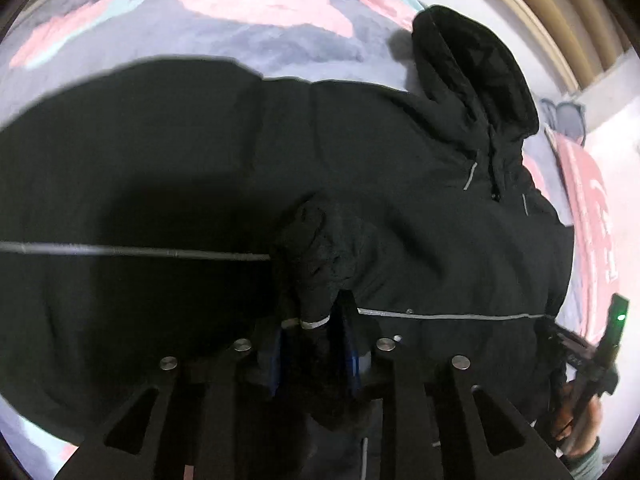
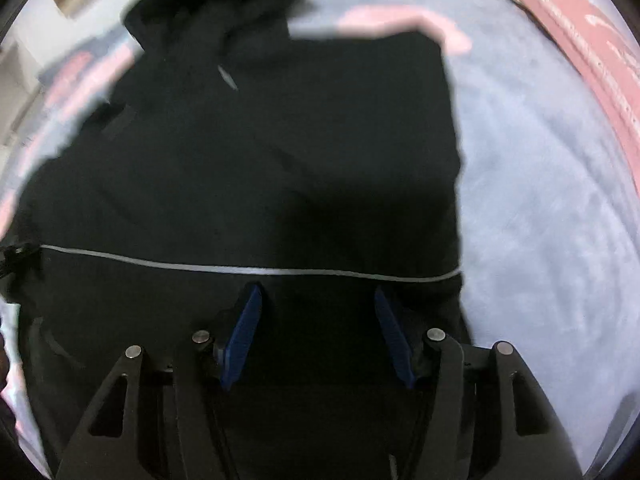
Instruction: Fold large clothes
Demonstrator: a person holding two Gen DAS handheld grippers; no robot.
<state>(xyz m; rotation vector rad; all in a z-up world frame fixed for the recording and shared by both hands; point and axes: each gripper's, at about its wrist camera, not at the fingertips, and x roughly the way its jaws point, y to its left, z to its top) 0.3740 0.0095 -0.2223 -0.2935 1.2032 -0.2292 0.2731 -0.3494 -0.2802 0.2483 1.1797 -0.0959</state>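
A large black hooded jacket (image 1: 180, 168) with thin grey reflective piping lies spread on the bed, its hood (image 1: 476, 72) at the upper right. My left gripper (image 1: 314, 332) is shut on a bunched fold of the jacket's black cloth, which sticks up between the blue pads (image 1: 352, 354); a bit of grey piping crosses the pinched fold. In the right wrist view the jacket (image 2: 260, 140) fills the middle. My right gripper (image 2: 318, 304) hangs open just below the grey piping line (image 2: 248, 270), blue pads (image 2: 244, 332) wide apart over the dark fabric.
The bed is covered by a grey-blue blanket (image 1: 224, 44) with pink and teal patches. A pink item with white lettering (image 2: 592, 40) lies at the bed's right side. A person's hand (image 1: 580, 424) holding the other gripper's body shows at the lower right. Wooden slats (image 1: 560, 12) stand behind.
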